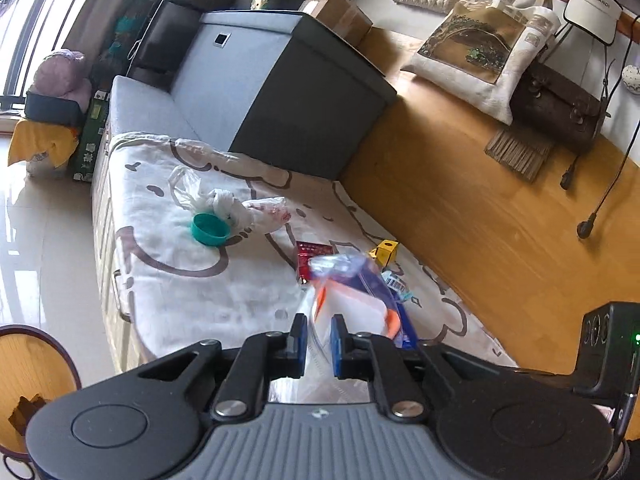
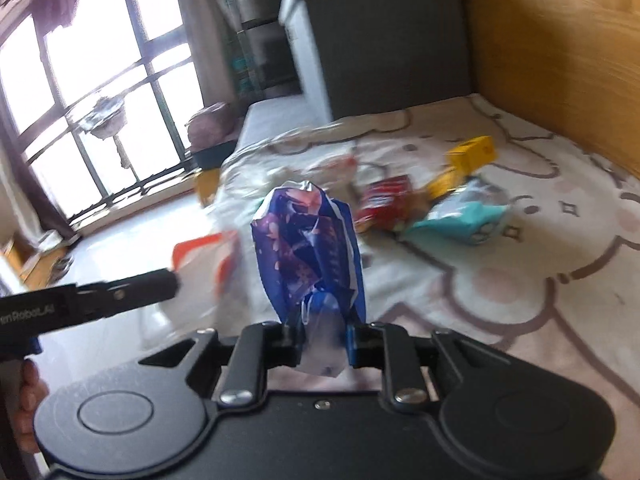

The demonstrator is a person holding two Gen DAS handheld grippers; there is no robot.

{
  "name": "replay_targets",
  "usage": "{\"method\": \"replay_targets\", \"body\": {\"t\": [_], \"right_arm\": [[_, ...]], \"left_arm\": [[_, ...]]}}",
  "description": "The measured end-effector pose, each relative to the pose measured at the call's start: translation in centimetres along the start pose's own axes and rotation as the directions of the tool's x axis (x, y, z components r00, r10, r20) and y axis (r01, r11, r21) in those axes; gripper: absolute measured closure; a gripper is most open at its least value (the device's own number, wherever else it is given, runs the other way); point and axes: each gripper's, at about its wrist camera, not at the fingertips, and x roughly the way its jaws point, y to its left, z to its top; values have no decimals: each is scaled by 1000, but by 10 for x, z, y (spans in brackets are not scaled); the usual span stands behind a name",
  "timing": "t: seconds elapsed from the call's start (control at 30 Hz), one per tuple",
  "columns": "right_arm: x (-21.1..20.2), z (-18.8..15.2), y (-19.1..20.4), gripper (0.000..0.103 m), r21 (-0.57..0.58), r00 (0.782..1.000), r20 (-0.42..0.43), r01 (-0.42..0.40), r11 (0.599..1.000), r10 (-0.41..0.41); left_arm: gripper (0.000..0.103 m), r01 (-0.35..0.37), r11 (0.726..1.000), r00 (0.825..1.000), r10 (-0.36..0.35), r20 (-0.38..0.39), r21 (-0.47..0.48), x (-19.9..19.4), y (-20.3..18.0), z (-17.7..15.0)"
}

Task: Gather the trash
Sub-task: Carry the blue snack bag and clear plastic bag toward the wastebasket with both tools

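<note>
We hold trash in both: left hand-held gripper [image 1: 319, 338] pinches a clear wrapper [image 1: 320, 304], right hand-held gripper [image 2: 323, 338] clamps the blue wrapper [image 2: 310, 248]. Next, probably the bin [image 1: 36, 364], near left.

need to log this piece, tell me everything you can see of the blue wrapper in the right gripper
The blue wrapper is a crumpled, glossy plastic bag, deep blue with pinkish specks and white edging. It stands upright from the right gripper, whose fingers pinch its paler, translucent lower end. It is lifted off the printed bed cover; nothing else visibly touches it.
</note>
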Motion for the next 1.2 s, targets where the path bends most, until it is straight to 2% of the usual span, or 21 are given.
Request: {"method": "replay_targets", "body": {"t": [0.27, 0.37, 0.5, 0.63, 0.73, 0.87, 1.07, 1.2], "right_arm": [[0, -9, 42, 82, -74, 999, -21, -37, 997, 36], [-1, -14, 50, 82, -96, 999, -28, -35, 995, 32], [-4, -19, 59, 83, -121, 998, -48, -41, 992, 36], [-5, -23, 67, 83, -146, 998, -57, -24, 989, 16], [-4, -24, 68, 83, -147, 998, -64, -5, 989, -4], [-6, -20, 66, 83, -138, 998, -59, 22, 990, -30], [-11, -13, 69, 83, -128, 998, -35, 47, 991, -52], [-9, -8, 80, 83, -123, 998, -26, 46, 991, -50]], "left_arm": [[76, -18, 999, 997, 19, -71, 27, -10, 13, 1], [76, -66, 997, 991, 69, -111, 27, -8, 15, 2], [76, -150, 988, 973, 143, -182, -25, -5, 24, 0], [81, -149, 987, 977, 138, -161, -60, -10, 33, -4], [86, -136, 989, 981, 128, -147, -50, -14, 31, -4], [90, -171, 985, 981, 169, -99, -13, -22, 27, 1], [91, -234, 972, 971, 235, -37, 33, -45, 34, 12], [91, -299, 952, 954, 300, -11, 66, -61, 45, 17]]}}
